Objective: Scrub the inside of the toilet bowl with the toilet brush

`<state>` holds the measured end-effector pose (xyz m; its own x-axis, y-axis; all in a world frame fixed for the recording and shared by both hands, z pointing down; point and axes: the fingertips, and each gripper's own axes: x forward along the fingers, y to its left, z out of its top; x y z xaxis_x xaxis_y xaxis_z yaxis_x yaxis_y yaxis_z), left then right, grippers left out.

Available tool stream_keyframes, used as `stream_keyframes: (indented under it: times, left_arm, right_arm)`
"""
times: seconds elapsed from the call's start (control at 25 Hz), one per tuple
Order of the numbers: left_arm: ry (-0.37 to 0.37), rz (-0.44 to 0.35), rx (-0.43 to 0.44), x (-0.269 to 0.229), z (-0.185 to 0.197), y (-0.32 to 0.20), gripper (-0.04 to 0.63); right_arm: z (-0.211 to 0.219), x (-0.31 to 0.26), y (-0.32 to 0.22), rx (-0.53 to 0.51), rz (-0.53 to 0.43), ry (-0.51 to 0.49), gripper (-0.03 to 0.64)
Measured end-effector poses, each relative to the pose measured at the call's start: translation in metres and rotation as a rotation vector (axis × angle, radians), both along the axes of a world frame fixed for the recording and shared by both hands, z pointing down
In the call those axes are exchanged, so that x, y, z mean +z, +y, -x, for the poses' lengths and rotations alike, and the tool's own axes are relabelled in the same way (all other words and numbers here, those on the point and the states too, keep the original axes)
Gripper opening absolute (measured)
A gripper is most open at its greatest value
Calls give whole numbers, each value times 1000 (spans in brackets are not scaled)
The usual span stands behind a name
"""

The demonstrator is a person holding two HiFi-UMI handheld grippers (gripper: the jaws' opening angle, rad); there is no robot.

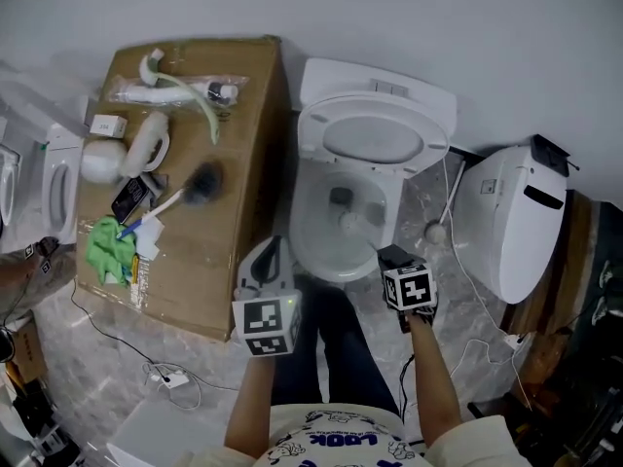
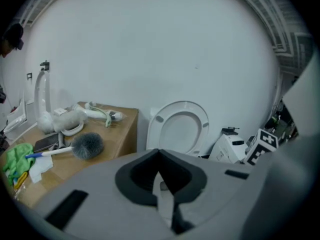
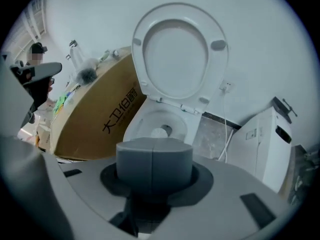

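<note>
Jaws of the left gripper [image 1: 270, 253] and right gripper [image 1: 391, 258] are pressed together, empty, near the toilet bowl [image 1: 336, 269]. Farther left, the toilet brush [image 1: 195, 185] lies on the cardboard box [image 1: 195, 270]; probably light and stiff, best gripped mid-handle.

Green cloth [image 1: 109, 249] and phone [image 1: 128, 198] on cardboard box [image 1: 209, 270], white appliance [image 1: 506, 222] well apart
</note>
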<state>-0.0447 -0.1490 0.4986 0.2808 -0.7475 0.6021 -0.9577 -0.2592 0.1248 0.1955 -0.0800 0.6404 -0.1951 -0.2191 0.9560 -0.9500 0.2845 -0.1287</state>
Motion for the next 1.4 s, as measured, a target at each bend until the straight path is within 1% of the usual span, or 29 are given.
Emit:
stream_keyframes:
  times: [0.36, 0.48, 0.68, 0.92, 1.2, 1.4]
  left_arm:
    - [44, -54, 12, -55, -9, 14, 2]
    - [60, -78, 10, -76, -11, 19, 2]
    - [92, -135, 38, -116, -23, 29, 2]
    - [103, -195, 62, -159, -36, 38, 2]
    - [126, -265, 87, -196, -56, 42, 2]
    - [109, -303, 103, -212, -59, 43, 2]
  right_arm:
    - [1, -99, 8, 148, -150, -23, 163]
    - [2, -130, 14, 173, -198, -30, 163]
    - [-3, -181, 26, 202, -290, -30, 163]
    - [-5, -233, 35, 214, -397, -50, 163]
    - [-6, -266, 39, 202, -469, -68, 163]
    - [-6, -278, 38, 192, -496, -71, 163]
